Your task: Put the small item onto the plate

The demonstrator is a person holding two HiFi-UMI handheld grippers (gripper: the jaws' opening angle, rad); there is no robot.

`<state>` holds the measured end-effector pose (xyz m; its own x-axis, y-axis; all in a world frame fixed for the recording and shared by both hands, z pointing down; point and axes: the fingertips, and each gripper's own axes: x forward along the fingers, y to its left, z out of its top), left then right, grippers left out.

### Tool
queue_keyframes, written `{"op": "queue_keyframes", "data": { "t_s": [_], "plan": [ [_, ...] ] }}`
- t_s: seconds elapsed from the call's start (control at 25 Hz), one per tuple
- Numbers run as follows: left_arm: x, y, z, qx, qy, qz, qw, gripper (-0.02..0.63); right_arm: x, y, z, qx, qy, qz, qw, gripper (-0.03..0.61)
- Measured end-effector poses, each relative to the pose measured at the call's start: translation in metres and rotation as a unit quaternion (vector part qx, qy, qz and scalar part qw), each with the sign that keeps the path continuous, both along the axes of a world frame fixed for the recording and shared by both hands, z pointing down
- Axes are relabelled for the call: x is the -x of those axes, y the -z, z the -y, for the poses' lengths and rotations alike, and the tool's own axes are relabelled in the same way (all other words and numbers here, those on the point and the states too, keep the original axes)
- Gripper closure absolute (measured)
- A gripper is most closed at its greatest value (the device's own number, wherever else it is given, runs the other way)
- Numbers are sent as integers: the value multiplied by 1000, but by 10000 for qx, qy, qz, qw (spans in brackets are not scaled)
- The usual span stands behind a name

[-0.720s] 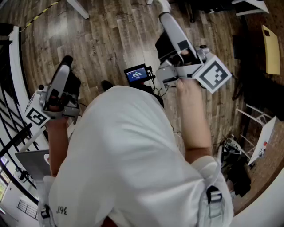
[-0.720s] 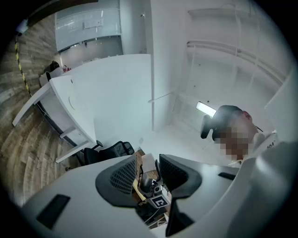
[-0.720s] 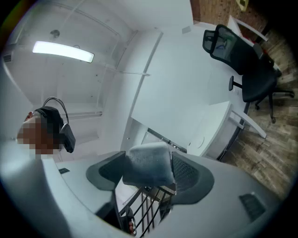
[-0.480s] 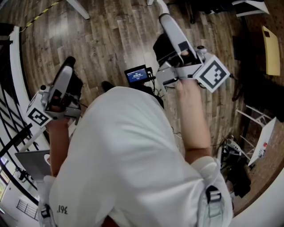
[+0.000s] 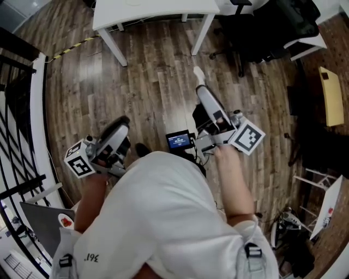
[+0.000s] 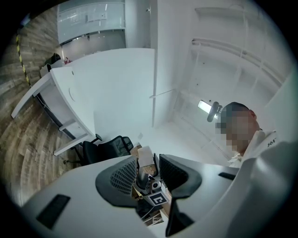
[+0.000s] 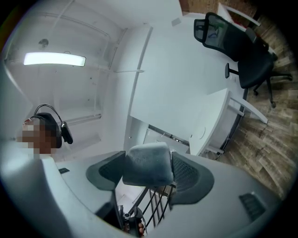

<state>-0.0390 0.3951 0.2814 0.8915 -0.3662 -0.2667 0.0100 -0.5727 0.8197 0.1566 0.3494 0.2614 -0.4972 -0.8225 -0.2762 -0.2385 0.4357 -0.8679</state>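
Standing on a wooden floor (image 5: 136, 71), a person holds two tools tilted slightly upward. The right claw (image 7: 149, 171) is clamped on the small item (image 7: 146, 160), a soft grey block, in mid-air and well apart from the white table (image 5: 152, 8). The left claw (image 6: 148, 163) is parted and empty. No plate is visible. Likely hazard: if the grip slackens during the carry, the block drops to the floor.

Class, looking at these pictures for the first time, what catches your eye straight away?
A grey block clamped between the right gripper's jaws dominates the right gripper view. In the head view, the person's white shirt covers the lower half above a wood floor. The left gripper stands open, empty.
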Motion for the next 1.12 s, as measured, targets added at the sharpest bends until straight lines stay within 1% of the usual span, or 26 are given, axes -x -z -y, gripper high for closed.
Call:
{"op": "queue_keyframes", "data": {
  "t_s": [0.08,0.2,0.48,0.8,0.96,1.12],
  "plan": [
    [-2,-2,-3,68,-17,7,10000,460,-3,-4,-3,82,-22,-26,10000,275],
    [-8,-3,0,30,-8,18,10000,460,-10,-7,-2,55,-24,-72,10000,275],
    [-47,0,1,22,24,114,9999,460,-45,-16,-2,102,46,-276,9996,275],
    [-87,-7,2,115,323,117,9993,460,-78,-31,9,253,413,-328,9983,275],
    [-106,-13,0,192,418,108,9989,460,-88,-34,14,244,644,-498,9964,275],
    [-118,-14,2,251,517,68,9983,460,-94,-40,19,329,841,-558,9943,275]
  ]
}}
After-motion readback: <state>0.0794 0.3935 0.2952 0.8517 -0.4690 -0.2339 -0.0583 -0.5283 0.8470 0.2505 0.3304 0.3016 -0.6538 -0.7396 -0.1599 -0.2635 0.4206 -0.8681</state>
